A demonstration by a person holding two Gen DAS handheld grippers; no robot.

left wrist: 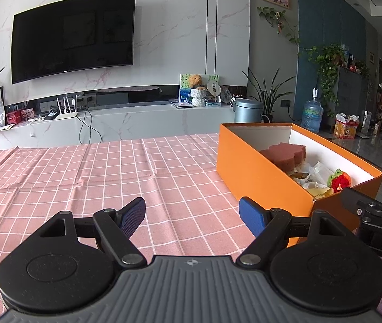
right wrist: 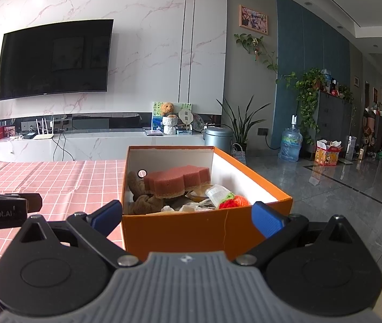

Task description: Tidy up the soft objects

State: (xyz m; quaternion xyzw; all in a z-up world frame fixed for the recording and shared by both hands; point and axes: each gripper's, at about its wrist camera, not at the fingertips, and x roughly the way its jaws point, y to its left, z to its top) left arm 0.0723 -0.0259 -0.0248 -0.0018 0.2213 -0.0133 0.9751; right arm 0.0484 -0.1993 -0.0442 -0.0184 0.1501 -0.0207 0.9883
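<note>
An orange cardboard box (left wrist: pixel 261 177) (right wrist: pixel 180 227) stands on the pink checked tablecloth (left wrist: pixel 88 175). Inside lie a reddish-brown sponge (right wrist: pixel 177 181) (left wrist: pixel 282 153), a brown plush toy (right wrist: pixel 142 199), a red and green knitted strawberry (right wrist: pixel 231 200) (left wrist: pixel 339 180), and crumpled wrappers. My left gripper (left wrist: pixel 192 216) hovers open over the cloth, just left of the box, holding nothing. Facing the box's near wall, my right gripper (right wrist: pixel 187 218) is open and empty, with its fingers spread to either side of that wall. The right gripper's body (left wrist: pixel 374 215) shows at the left view's right edge.
The cloth (right wrist: pixel 43 183) stretches left of the box. Beyond the table stand a marble TV bench (left wrist: pixel 126 118) with a router, a teddy bear and cables, and a wall TV (left wrist: pixel 72 35). To the right is a glossy floor (right wrist: pixel 325 188) with a water jug, plants and cabinets.
</note>
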